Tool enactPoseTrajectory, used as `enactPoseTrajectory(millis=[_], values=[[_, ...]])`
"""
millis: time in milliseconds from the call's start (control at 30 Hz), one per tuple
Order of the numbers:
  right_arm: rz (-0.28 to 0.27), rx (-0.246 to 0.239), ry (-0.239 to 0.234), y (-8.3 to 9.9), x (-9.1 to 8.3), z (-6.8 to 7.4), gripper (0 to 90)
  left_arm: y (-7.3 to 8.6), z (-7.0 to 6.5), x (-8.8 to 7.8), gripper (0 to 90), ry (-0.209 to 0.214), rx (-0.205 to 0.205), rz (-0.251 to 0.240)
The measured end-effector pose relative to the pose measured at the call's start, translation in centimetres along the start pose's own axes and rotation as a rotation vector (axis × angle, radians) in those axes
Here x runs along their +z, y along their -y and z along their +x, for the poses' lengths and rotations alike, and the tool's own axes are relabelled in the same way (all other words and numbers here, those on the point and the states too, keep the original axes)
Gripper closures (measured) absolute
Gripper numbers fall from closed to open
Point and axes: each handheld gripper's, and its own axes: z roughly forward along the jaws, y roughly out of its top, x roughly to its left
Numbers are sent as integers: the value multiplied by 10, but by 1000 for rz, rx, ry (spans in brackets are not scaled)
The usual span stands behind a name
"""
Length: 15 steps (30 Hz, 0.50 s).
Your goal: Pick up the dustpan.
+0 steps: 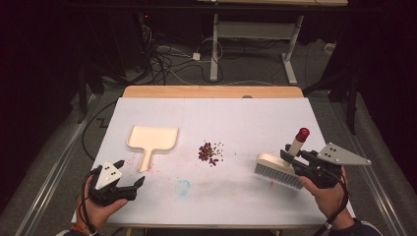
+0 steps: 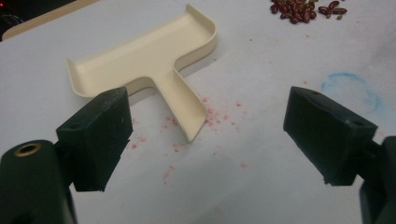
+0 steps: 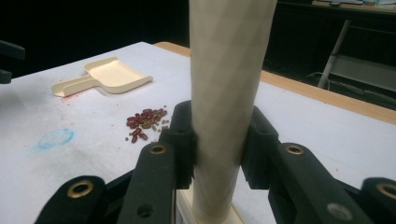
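Cream plastic dustpan lies flat on the table, handle pointing toward the left gripper (jaws spread, empty), just ahead of it. Right gripper pinches the brush handle, well right of the red beans.

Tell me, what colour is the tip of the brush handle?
Red; the brush handle tip shows best in the high view.
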Motion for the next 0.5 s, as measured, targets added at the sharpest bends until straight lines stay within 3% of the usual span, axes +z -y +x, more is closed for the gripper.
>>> enactPoseTrajectory(millis=[267, 500], values=[[-4, 4, 11, 0, -1, -1, 703, 2, 0, 0, 159, 11, -30, 0], [-3, 3, 20, -1, 0, -1, 703, 2, 2, 11, 197, 24, -83, 77]])
